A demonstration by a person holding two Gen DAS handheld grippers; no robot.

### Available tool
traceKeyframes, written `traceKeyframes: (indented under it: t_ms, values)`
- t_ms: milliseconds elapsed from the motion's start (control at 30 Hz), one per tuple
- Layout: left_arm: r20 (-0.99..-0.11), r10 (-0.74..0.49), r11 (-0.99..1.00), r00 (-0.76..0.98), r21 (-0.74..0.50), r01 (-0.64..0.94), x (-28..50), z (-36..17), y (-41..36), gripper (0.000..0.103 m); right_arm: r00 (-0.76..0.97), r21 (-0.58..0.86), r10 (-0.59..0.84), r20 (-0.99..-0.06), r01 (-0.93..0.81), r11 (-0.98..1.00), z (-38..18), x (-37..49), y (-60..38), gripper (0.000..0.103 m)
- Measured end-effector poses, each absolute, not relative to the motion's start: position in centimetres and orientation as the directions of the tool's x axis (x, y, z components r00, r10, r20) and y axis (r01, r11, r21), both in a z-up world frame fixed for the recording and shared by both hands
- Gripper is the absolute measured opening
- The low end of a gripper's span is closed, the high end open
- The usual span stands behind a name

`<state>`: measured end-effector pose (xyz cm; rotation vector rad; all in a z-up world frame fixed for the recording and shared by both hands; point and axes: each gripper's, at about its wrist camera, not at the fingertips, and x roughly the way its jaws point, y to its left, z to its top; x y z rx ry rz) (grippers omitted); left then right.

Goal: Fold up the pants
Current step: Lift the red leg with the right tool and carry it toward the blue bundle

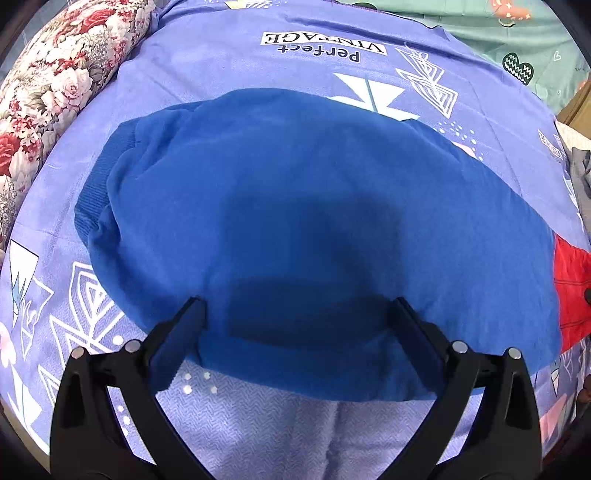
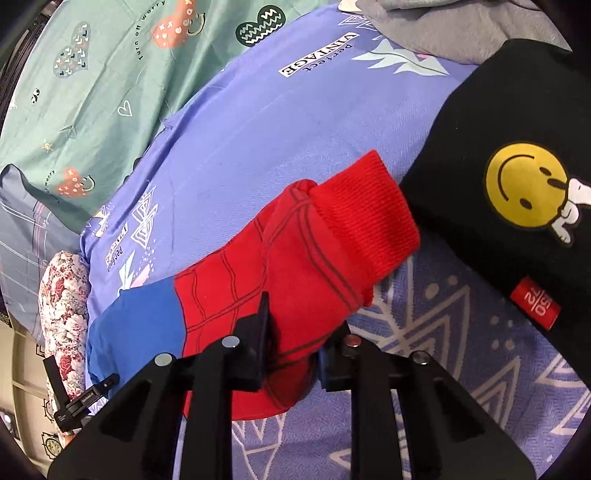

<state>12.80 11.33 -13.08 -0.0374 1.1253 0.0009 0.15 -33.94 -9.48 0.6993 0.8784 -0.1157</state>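
Note:
The pants lie across a purple printed bedsheet (image 1: 258, 48). Their upper part is blue (image 1: 295, 206) with a ribbed blue band at the left, and the lower leg is red (image 2: 295, 258) with dark web lines and a ribbed red cuff (image 2: 365, 210). My left gripper (image 1: 295, 308) is open wide, its two fingers straddling the near edge of the blue cloth. My right gripper (image 2: 295, 332) is shut on a bunch of the red leg cloth near its front edge. A strip of the red leg (image 1: 572, 288) shows at the right edge of the left wrist view.
A black garment with a yellow smiley face (image 2: 517, 192) lies close to the right of the red cuff. A grey garment (image 2: 424, 26) sits behind it. A green printed sheet (image 2: 92, 74) is at the back left, and a floral cushion (image 1: 55, 85) borders the bedsheet.

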Motion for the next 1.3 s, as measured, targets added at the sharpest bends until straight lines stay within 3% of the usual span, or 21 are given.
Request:
traceKeyframes:
  t_ms: [167,333,500,800,833,900,1033,1100,1300]
  values:
    - [-0.903,-0.009,1.0,0.429,-0.012,-0.004,13.2,-13.5,11.5,0.101,0.625,0.492,0.153,-0.765,0.414,0.766,-9.8,0.0,-34.5,0.024]
    - [-0.906,-0.002,1.0,0.423,-0.011,-0.018,13.2,-13.3,12.4,0.101,0.595,0.353,0.021,-0.803,0.447,0.822,-8.5,-0.9,-34.7,0.047]
    - [-0.902,0.004,0.998,0.432,-0.023,-0.057,12.7,-12.3,12.9,0.101,0.616,0.22,-0.113,-0.779,0.438,0.872,-6.0,-2.4,-34.3,0.05]
    - [-0.903,-0.073,0.997,0.424,-0.059,0.044,12.5,-12.5,10.0,0.101,0.591,0.435,0.146,-0.793,0.382,0.815,-9.7,-1.1,-34.5,0.051]
    - [-0.91,-0.035,0.999,0.414,-0.016,0.05,12.8,-13.3,9.7,0.101,0.597,0.442,0.15,-0.788,0.38,0.813,-9.6,-1.0,-34.4,0.05]
    - [-0.907,0.021,0.997,0.421,0.049,0.055,12.9,-13.7,9.3,0.101,0.608,0.478,0.179,-0.773,0.374,0.795,-9.8,-0.7,-34.4,0.038]
    - [-0.915,0.006,0.999,0.403,0.021,0.034,13.2,-13.6,9.8,0.101,0.612,0.492,0.186,-0.768,0.379,0.784,-10.1,0.0,-34.5,0.032]
    - [-0.918,0.002,1.0,0.397,0.013,0.024,13.2,-13.4,9.9,0.101,0.618,0.505,0.195,-0.761,0.377,0.776,-10.0,0.1,-34.5,0.023]
    - [-0.905,-0.046,0.998,0.422,-0.061,-0.021,12.6,-11.8,11.5,0.101,0.652,0.501,0.185,-0.735,0.339,0.797,-8.4,-0.2,-33.7,0.02]
